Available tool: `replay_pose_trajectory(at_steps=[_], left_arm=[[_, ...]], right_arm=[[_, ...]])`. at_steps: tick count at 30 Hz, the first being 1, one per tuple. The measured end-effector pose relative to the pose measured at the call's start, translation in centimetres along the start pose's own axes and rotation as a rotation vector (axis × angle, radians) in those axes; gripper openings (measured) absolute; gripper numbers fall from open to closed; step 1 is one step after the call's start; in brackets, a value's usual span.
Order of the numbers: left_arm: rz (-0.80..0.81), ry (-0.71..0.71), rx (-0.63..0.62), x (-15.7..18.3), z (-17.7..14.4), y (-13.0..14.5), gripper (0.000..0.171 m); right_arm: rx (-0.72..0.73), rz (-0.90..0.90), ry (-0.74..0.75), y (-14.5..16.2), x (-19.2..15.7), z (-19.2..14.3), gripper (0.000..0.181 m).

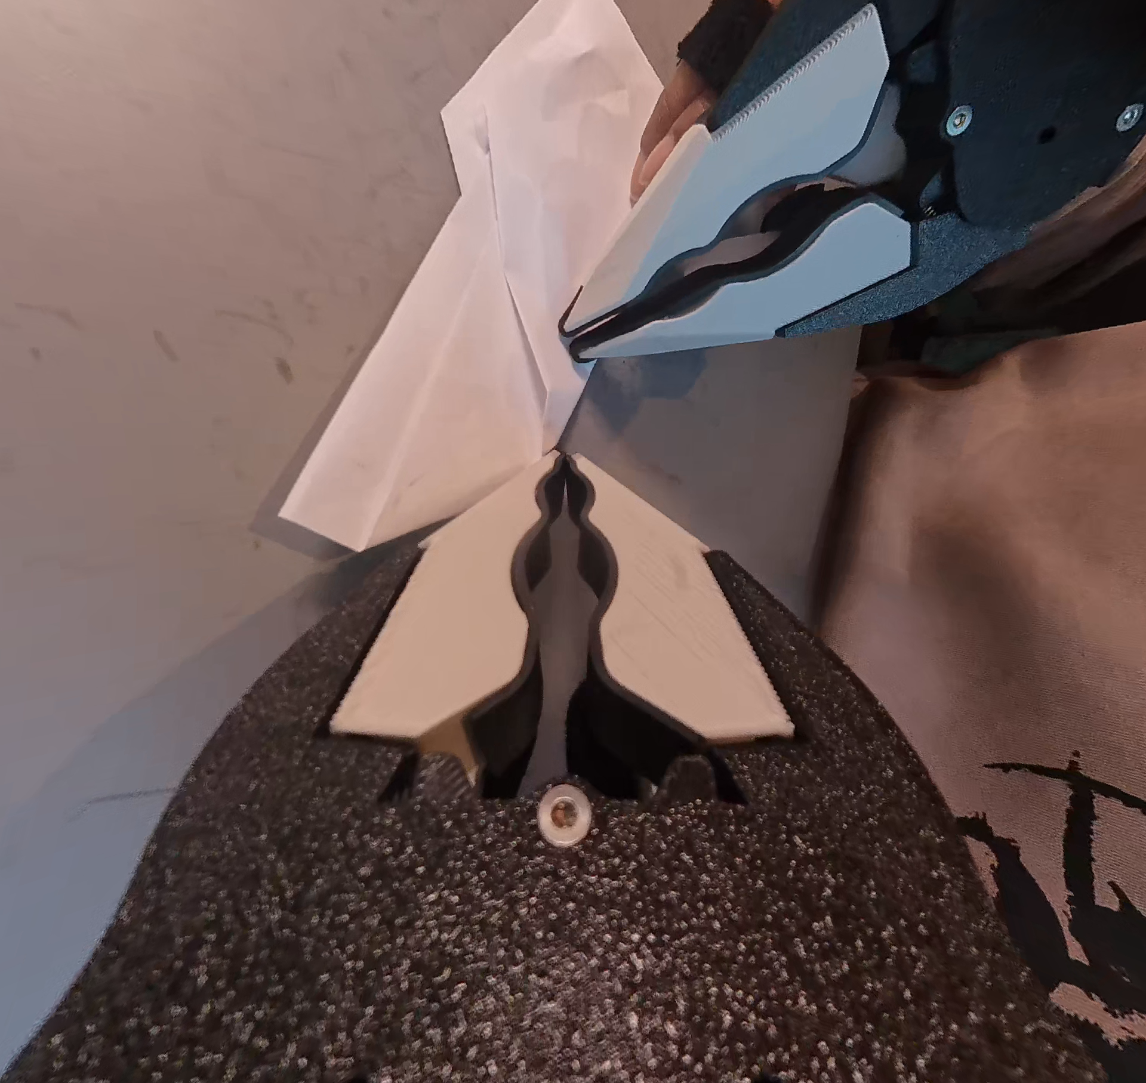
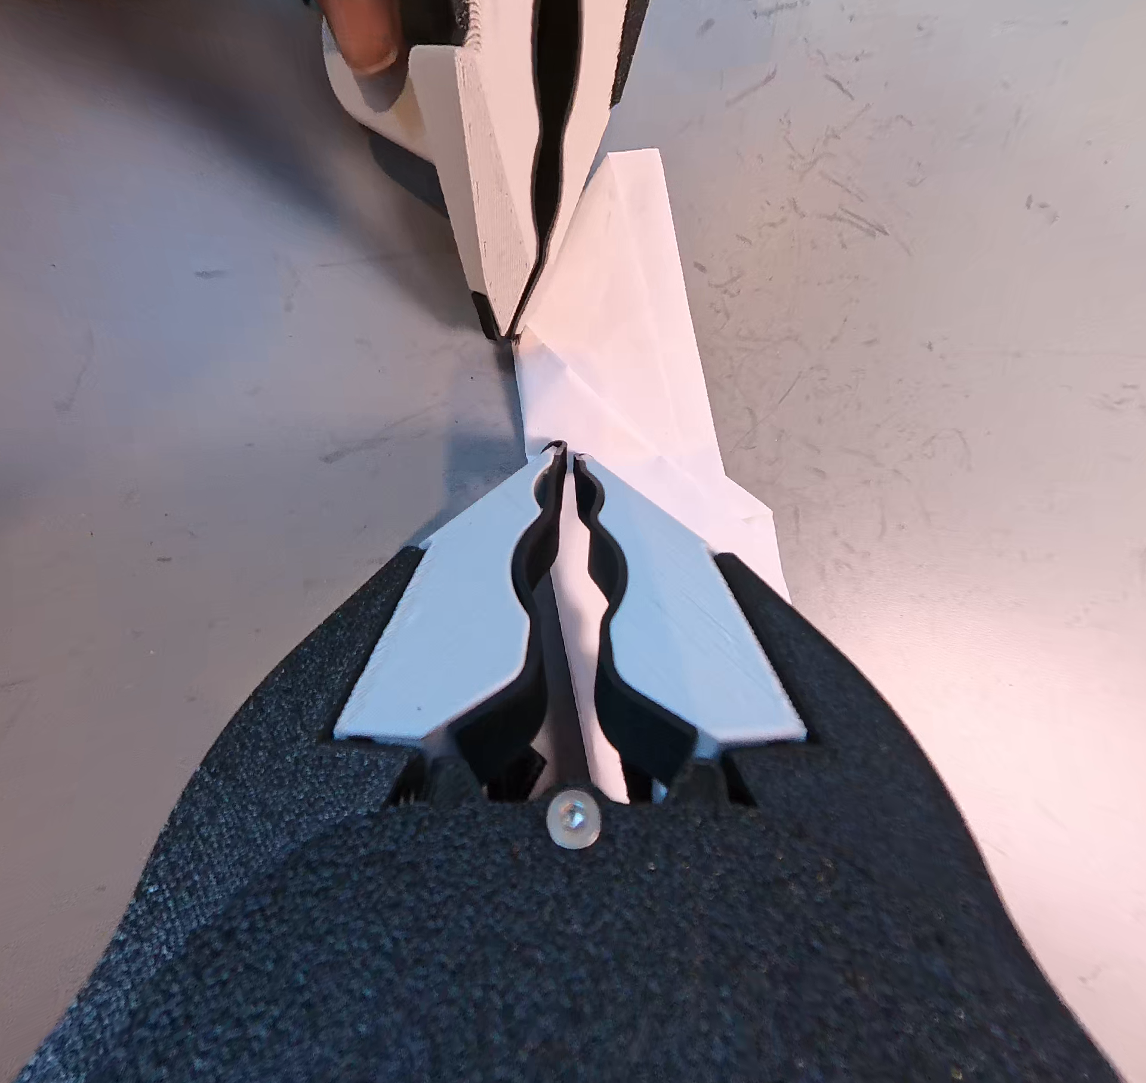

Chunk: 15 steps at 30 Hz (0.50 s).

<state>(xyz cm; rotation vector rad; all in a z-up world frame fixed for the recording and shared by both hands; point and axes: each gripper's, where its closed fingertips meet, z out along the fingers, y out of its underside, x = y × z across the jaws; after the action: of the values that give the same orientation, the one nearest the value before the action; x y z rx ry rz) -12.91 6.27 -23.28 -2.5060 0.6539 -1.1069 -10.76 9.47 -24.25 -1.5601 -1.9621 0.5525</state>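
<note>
A folded white paper (image 1: 471,284) lies on a scuffed grey table (image 1: 155,185); it also shows in the right wrist view (image 2: 626,334). My left gripper (image 1: 564,461) is shut and empty, with its tips at the paper's near corner. In the right wrist view it (image 2: 511,334) comes in from the top and touches the paper's left edge. My right gripper (image 2: 568,453) has its jaws a narrow gap apart, with the paper showing through the gap and under it. In the left wrist view its tips (image 1: 573,340) meet the paper's right edge. I cannot tell whether it pinches the paper.
A person's hand (image 1: 670,117) holds the right gripper, and a finger (image 2: 359,5) shows on the left one. A beige garment with black marks (image 1: 992,619) fills the right side of the left wrist view. The grey table (image 2: 930,247) extends around the paper. Across from one pair of fingers to the other is roughly 5 centimetres.
</note>
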Motion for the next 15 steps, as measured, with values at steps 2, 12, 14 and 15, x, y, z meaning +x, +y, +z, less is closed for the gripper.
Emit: replay_pose_trajectory(at_steps=[2,12,14,15], left_arm=[[-0.041,0.021,0.006,0.01,-0.01,-0.02,0.000],[-0.232,0.111,-0.072,-0.25,0.16,0.32,0.000],[-0.212,0.083,-0.109,-0.27,0.19,0.35,0.000],[-0.213,0.080,-0.121,-0.27,0.20,0.35,0.000]], right_arm=[[0.001,-0.008,0.005,0.01,-0.01,0.00,0.001],[0.006,-0.011,-0.002,-0.11,-0.06,-0.07,0.000],[0.011,0.003,-0.014,-0.18,-0.05,-0.13,0.001],[0.013,0.003,-0.017,-0.27,0.00,-0.18,0.001]])
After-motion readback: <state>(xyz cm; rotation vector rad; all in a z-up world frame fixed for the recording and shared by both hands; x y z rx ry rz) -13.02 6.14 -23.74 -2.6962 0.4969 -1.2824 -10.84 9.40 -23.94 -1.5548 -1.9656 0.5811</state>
